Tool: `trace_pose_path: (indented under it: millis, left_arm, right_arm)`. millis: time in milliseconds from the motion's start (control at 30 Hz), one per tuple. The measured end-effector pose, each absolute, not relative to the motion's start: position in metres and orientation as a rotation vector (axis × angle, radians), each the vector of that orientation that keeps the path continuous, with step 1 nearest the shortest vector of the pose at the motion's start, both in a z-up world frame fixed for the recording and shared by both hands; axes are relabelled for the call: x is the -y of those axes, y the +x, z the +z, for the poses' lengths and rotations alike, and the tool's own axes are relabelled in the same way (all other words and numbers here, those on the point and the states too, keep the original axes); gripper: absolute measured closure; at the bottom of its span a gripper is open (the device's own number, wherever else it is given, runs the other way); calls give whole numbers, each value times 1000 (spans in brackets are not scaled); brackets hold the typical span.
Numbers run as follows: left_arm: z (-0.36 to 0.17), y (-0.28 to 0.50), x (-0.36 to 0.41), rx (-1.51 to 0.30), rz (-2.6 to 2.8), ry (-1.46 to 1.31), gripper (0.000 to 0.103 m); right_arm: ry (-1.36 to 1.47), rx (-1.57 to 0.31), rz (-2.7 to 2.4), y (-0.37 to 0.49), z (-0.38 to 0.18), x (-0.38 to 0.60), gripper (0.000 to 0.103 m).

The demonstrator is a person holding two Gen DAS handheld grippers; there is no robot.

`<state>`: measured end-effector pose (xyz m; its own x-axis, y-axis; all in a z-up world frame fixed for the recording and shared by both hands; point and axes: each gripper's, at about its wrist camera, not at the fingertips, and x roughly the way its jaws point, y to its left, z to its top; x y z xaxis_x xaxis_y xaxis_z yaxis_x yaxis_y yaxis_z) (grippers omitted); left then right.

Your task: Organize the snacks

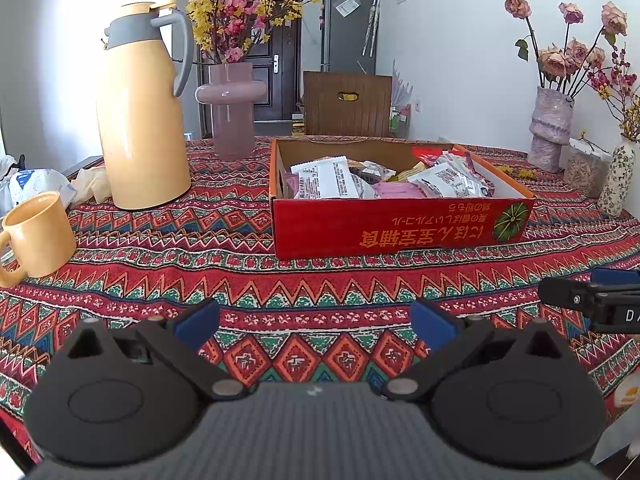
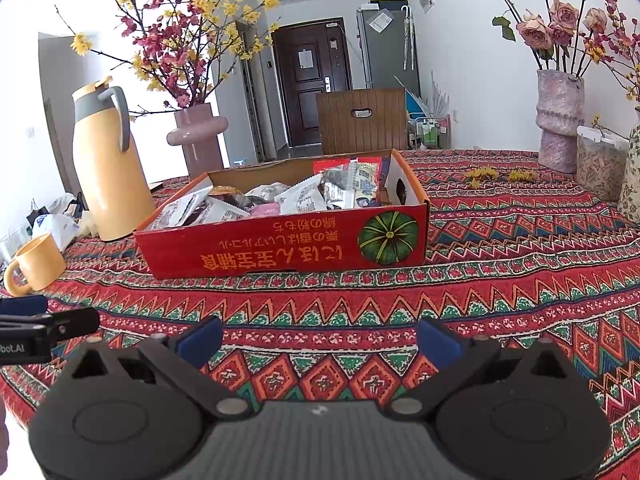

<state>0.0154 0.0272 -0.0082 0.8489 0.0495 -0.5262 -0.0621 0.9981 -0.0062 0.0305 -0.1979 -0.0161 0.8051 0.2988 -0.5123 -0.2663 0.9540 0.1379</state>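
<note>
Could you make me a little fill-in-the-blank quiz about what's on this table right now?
1. The snack packets lie inside a red cardboard ____.
2. The tall yellow jug has a ____ handle.
3. The picture on the red box front shows a green ____.
4. Both the left gripper and right gripper have jaws that are ____.

Missing words: box; grey; pumpkin; open

A printed cardboard box (image 1: 400, 228) holds crinkly glossy snack packets (image 1: 332, 180) on a woven tablecloth (image 1: 320, 292).
</note>
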Motion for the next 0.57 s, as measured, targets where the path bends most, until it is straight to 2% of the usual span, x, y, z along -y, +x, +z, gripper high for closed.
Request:
trace_pose_path:
  millis: [567]
  left_arm:
    - [-9, 15, -26, -547, 40, -22, 0]
  right_arm:
    - [59, -566, 304, 27, -19, 199, 0]
